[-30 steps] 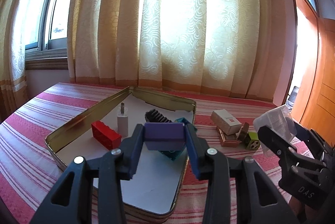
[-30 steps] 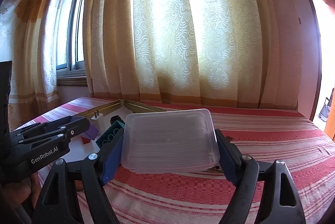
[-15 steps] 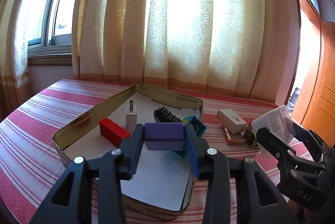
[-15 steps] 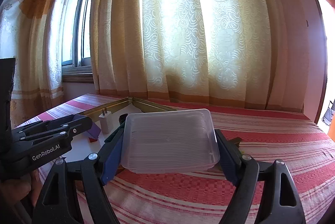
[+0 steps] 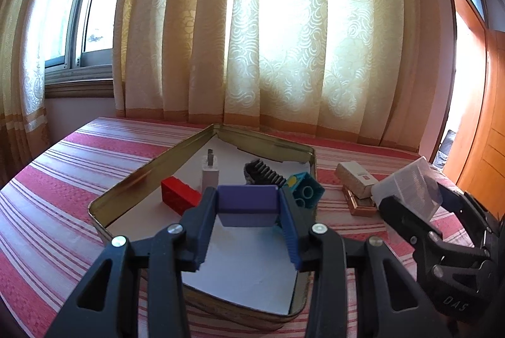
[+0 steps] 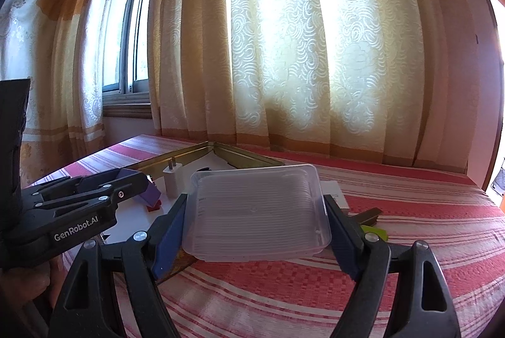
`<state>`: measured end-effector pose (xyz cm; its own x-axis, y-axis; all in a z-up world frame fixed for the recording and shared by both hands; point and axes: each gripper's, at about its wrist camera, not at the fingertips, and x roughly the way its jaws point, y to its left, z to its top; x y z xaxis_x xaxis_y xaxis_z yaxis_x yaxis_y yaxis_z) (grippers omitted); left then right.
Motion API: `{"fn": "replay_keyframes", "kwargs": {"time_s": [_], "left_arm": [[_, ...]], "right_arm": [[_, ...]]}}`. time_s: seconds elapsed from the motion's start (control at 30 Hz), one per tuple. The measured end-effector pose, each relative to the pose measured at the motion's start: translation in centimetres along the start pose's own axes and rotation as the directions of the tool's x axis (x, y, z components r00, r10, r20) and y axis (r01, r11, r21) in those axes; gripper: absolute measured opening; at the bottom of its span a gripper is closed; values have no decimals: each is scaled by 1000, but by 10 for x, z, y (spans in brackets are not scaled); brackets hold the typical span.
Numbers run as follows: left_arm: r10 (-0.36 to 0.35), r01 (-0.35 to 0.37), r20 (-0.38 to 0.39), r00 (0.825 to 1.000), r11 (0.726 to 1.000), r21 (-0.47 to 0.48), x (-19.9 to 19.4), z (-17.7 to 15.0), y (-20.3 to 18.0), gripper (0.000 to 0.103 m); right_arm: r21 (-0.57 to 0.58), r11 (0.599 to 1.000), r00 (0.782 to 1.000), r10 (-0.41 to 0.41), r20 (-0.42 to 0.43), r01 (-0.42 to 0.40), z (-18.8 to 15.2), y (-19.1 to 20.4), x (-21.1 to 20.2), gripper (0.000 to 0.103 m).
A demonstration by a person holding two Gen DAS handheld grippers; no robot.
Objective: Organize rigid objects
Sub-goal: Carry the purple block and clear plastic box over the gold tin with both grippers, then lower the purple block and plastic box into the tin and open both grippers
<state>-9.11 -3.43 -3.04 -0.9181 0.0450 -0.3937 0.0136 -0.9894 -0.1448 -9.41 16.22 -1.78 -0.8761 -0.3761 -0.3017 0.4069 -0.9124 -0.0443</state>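
Observation:
My left gripper (image 5: 247, 208) is shut on a purple block (image 5: 247, 202) and holds it above the near part of a gold metal tray (image 5: 142, 177). In the tray lie a red brick (image 5: 178, 194), a white charger plug (image 5: 210, 175), a black comb-like piece (image 5: 263, 172) and a teal block (image 5: 304, 189). My right gripper (image 6: 255, 211) is shut on a clear plastic box (image 6: 257, 211), held above the striped cloth right of the tray. The box also shows in the left wrist view (image 5: 410, 189).
A white carton (image 5: 355, 177) and a copper-coloured case (image 5: 359, 203) lie on the red striped tablecloth right of the tray. A yellow-green piece (image 6: 374, 232) sits behind my right fingers. Curtains and a window stand behind the table.
Both grippers have risen and tilted slightly, so the tray and table sit lower in view. Both grips are unchanged.

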Motion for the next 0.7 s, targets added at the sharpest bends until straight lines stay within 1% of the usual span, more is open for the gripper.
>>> {"fn": "replay_keyframes", "kwargs": {"time_s": [0.17, 0.23, 0.4, 0.47, 0.53, 0.6, 0.7], "left_arm": [[6, -6, -24, 1000, 1000, -1, 5, 1, 9, 39], [19, -18, -37, 999, 1000, 16, 8, 2, 10, 39], [45, -37, -109, 993, 997, 75, 26, 6, 15, 39], [70, -58, -123, 990, 994, 97, 32, 9, 20, 39], [70, -54, -141, 987, 992, 116, 38, 12, 23, 39], [58, -40, -164, 985, 993, 113, 44, 16, 28, 39], [71, -53, -185, 980, 994, 100, 50, 24, 38, 39]], "right_arm": [[-21, 1000, 1000, 17, -13, -17, 2, 9, 6, 82], [-23, 999, 999, 29, -21, -30, 3, 11, 9, 82], [-26, 997, 996, 71, -46, -72, 8, 18, 27, 82], [-30, 994, 993, 98, -67, -100, 12, 23, 35, 82], [-31, 992, 990, 122, -76, -124, 17, 28, 42, 82], [-37, 989, 986, 138, -96, -142, 23, 35, 52, 82], [-32, 988, 980, 144, -140, -150, 33, 38, 74, 82]]}}
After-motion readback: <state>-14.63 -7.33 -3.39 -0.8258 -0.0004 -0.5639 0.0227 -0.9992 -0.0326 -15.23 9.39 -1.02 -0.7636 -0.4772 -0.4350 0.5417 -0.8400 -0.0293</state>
